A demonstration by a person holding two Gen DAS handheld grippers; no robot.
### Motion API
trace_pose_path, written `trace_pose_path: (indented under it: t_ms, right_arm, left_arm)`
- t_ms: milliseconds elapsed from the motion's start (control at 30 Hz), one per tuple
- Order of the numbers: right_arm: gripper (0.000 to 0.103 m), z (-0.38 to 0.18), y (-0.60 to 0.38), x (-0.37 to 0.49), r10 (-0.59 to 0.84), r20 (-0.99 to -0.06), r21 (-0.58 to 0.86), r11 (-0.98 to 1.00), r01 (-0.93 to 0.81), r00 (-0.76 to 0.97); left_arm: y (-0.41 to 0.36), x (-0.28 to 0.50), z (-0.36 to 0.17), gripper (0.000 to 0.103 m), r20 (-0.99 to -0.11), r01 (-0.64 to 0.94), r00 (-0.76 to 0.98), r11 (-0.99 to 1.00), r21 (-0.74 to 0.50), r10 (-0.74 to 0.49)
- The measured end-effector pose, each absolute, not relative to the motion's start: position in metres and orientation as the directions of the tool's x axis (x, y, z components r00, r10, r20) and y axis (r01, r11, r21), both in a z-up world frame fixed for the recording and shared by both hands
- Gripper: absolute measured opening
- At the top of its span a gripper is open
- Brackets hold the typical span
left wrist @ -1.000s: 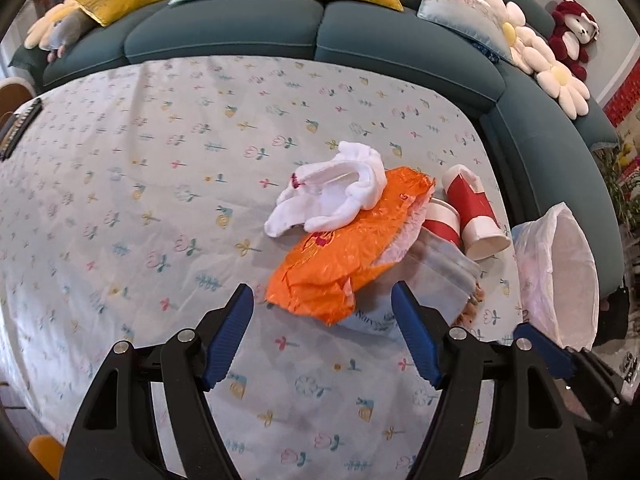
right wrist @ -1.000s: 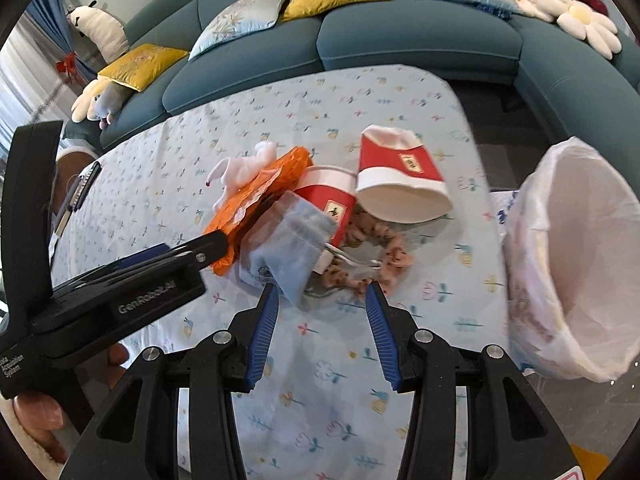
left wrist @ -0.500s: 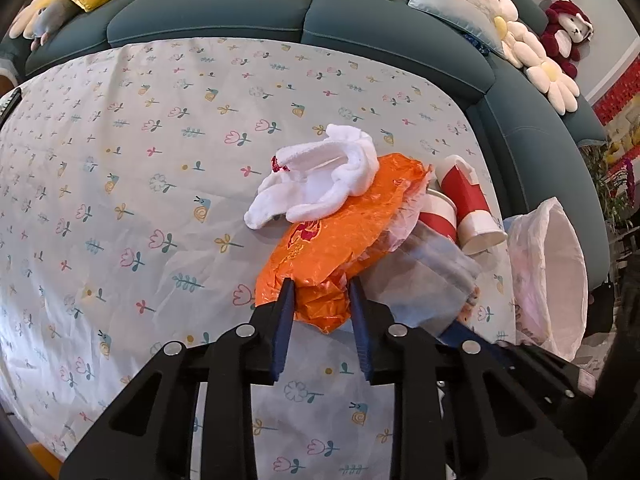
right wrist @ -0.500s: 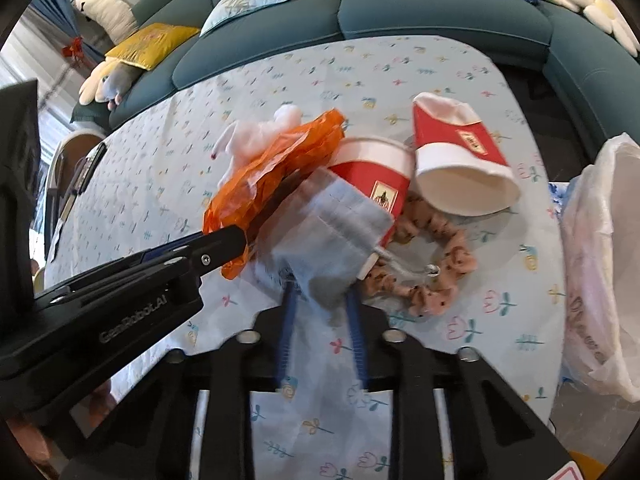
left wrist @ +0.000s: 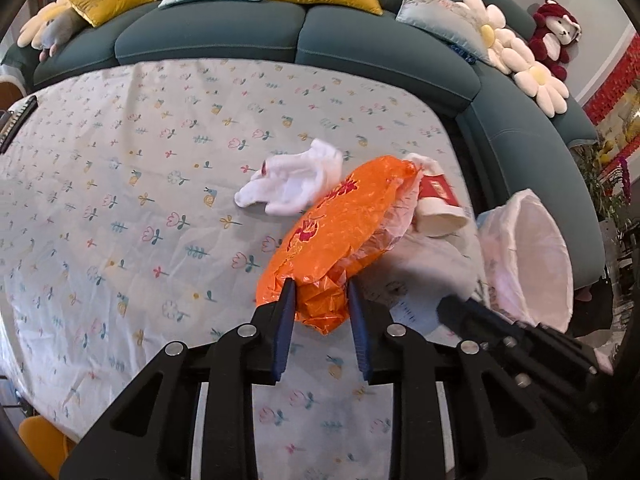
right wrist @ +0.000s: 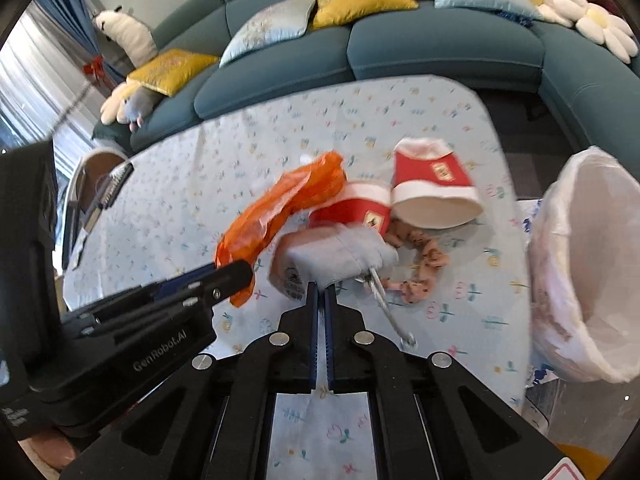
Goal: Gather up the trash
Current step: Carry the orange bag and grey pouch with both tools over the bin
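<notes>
My left gripper (left wrist: 320,292) is shut on the near end of a crinkled orange plastic bag (left wrist: 344,224), lifted off the floral tablecloth; the bag also shows in the right wrist view (right wrist: 280,208). My right gripper (right wrist: 320,290) is shut on the edge of a pale blue-grey pouch (right wrist: 340,256), lifted, with a metal piece hanging from it. Two red-and-white paper cups (right wrist: 436,188) lie on their sides behind it. A white-lined trash bag (right wrist: 584,264) stands open at the table's right edge.
A white sock (left wrist: 296,184) lies on the tablecloth (left wrist: 140,200) left of the orange bag. A tan scrunchie (right wrist: 424,260) lies by the cups. A teal sofa (left wrist: 280,28) with cushions curves behind the table. A remote (left wrist: 16,120) lies at the far left.
Both grippers closed, the left on the orange bag and the right on the pouch. Both items have lifted off the table, and the orange bag has come off the sock.
</notes>
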State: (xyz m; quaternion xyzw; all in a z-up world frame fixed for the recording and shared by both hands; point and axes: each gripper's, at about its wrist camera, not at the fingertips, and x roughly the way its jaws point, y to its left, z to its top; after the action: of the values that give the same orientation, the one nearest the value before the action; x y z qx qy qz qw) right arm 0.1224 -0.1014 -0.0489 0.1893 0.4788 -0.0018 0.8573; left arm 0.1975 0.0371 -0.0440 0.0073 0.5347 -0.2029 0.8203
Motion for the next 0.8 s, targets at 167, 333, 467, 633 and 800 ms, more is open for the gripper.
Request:
trace_pose_path:
  t_ms: [167, 333, 467, 633, 800]
  right_arm:
    - [0.003, -0.018, -0.115, 0.095, 0.150, -0.784, 0.325, 0.926, 0.192, 0.602]
    - [0.003, 0.003, -0.133, 0.069, 0.113, -0.758, 0.318, 0.924, 0.213, 0.643]
    - [0.003, 0.016, -0.149, 0.049, 0.081, -0.740, 0.316, 0.919, 0.238, 0.668]
    - [0.003, 0.029, -0.174, 0.027, 0.040, -0.721, 0.313, 0.909, 0.274, 0.691]
    - [0.003, 0.033, -0.200, 0.009, -0.003, -0.709, 0.309, 0.898, 0.313, 0.706]
  left_arm:
    - [0.029, 0.174, -0.022, 0.025, -0.862, 0.365, 0.373, 0.909, -0.203, -0.343]
    - [0.012, 0.149, -0.003, 0.025, -0.846, 0.402, 0.390, 0.894, -0.198, -0.363]
    - [-0.007, 0.132, 0.011, 0.025, -0.833, 0.442, 0.400, 0.877, -0.190, -0.382]
    - [-0.033, 0.116, 0.022, 0.025, -0.824, 0.482, 0.401, 0.857, -0.181, -0.400]
    - [-0.061, 0.104, 0.029, 0.025, -0.819, 0.522, 0.396, 0.836, -0.171, -0.415]
